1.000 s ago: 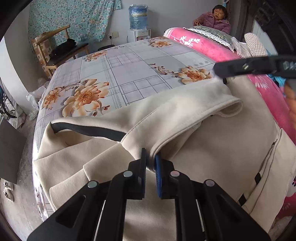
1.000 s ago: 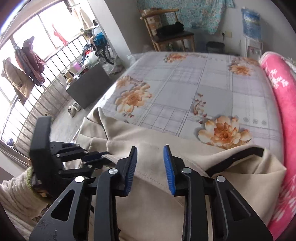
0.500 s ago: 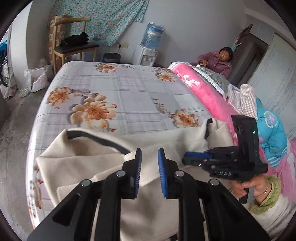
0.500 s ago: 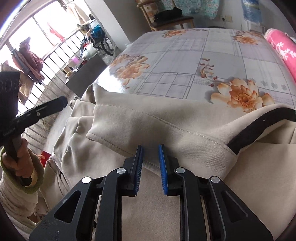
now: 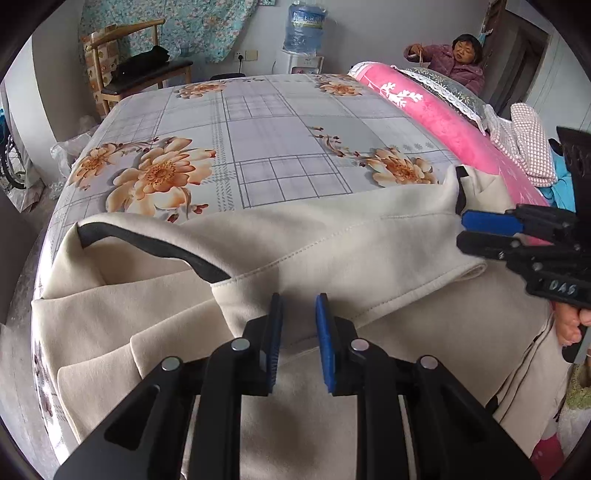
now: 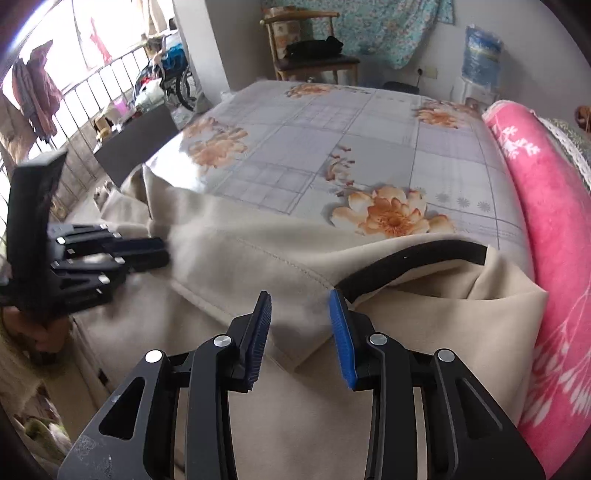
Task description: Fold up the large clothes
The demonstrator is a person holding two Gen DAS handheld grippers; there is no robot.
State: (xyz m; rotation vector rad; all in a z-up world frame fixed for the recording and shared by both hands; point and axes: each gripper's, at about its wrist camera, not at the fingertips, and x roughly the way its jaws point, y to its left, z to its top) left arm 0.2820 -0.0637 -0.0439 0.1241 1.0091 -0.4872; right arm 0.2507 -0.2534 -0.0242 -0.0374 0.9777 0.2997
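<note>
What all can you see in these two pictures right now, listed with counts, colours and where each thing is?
coat: one, cream with black trim, spread over the bed's near end, a flap folded across it
bed: one, grey sheet with orange flowers, fills the middle
blanket: one, pink, rolled along the bed's right side
chair: one, wooden, dark seat, by the far wall
water bottle: one, blue, on a white dispenser at the far wall
person: one, seated, purple jacket, far right corner
wheelchair: one, near the window railing
left gripper: black, blue pads, fingers apart, holding nothing
right gripper: black, blue pads, fingers just opened wider, holding nothing
</note>
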